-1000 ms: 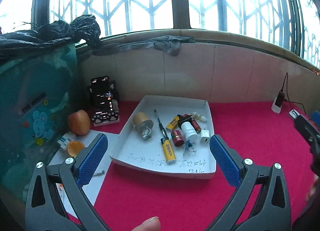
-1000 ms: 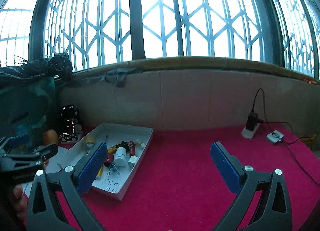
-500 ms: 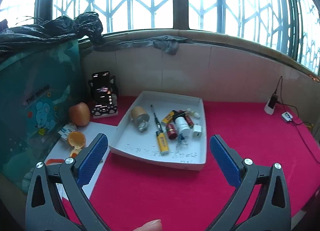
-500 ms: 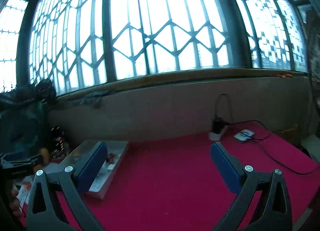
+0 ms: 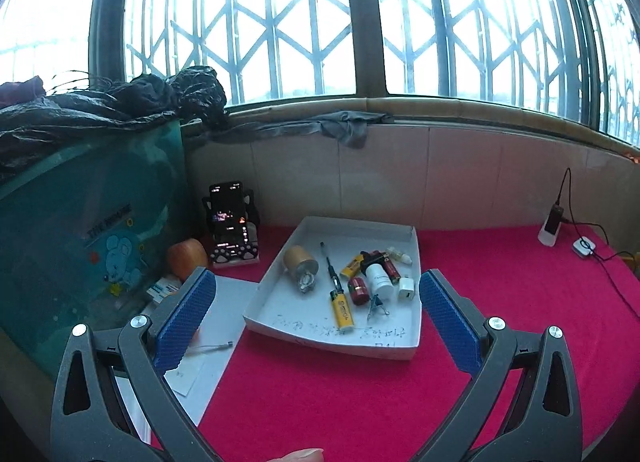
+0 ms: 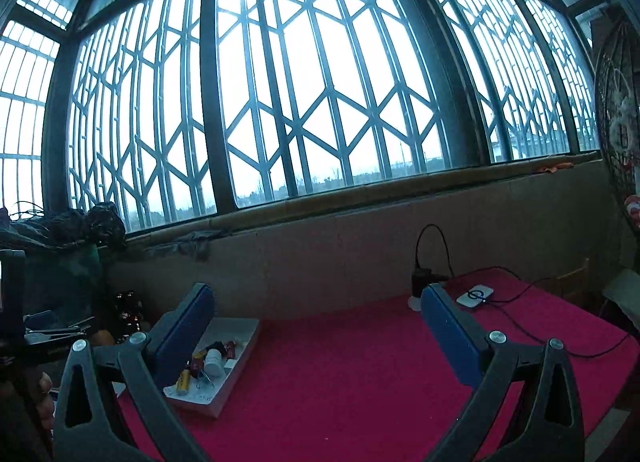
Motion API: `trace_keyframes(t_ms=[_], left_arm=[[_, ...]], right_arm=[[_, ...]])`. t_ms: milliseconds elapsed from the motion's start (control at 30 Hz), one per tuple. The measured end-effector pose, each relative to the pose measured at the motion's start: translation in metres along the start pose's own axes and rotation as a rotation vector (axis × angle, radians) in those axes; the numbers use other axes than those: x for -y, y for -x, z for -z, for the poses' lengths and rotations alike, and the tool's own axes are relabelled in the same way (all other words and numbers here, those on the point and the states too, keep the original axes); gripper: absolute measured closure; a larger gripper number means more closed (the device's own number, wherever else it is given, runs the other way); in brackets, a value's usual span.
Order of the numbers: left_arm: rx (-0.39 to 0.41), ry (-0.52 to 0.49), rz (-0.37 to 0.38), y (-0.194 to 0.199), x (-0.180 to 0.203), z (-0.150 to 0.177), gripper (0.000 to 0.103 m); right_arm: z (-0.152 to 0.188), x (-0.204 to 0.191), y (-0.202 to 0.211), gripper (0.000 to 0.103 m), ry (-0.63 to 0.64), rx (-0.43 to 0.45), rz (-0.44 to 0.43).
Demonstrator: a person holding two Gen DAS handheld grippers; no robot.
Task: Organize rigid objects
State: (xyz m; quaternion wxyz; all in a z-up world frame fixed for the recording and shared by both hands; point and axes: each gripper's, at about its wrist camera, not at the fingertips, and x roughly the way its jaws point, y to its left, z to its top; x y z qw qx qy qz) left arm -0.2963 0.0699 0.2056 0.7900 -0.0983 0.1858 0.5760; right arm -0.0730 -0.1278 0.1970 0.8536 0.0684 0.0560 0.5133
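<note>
Daylight pours in through the barred window (image 5: 360, 22), which is blown out to near white in both views, leaving the tiled wall (image 5: 440, 178) below it backlit and dull. The left wrist view is fairly bright and sharp, the red cloth (image 5: 500, 302) vivid. The right wrist view is dimmer with a cold blue cast, its lower left corner nearly black. Strong fisheye bending curves the window bars toward the edges, with dark vignetted corners

A crimson cloth is covering the tabletop (image 5: 500, 302); the tray (image 5: 412, 346) is showing white, the lighter (image 5: 342, 310) yellow, the storage box (image 5: 80, 230) teal with a cartoon-mouse print, and blue pads (image 5: 184, 318) are lining the jaws.
</note>
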Motion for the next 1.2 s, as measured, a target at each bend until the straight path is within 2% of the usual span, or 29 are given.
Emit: trace_keyframes(t_ms=[300, 600, 1200], left_arm=[[-0.034, 0.011, -0.022, -0.01, -0.005, 0.006, 0.0], [-0.048, 0.049, -0.053, -0.013, -0.018, 0.006, 0.0], [-0.09, 0.046, 0.01, -0.024, -0.01, 0.012, 0.0]], right_arm=[[0.013, -0.018, -0.005, 0.0, 0.025, -0.037, -0.07], [0.011, -0.025, 0.006, 0.0, 0.045, -0.017, -0.102], [0.019, -0.021, -0.006, 0.0, 0.011, -0.074, -0.102]])
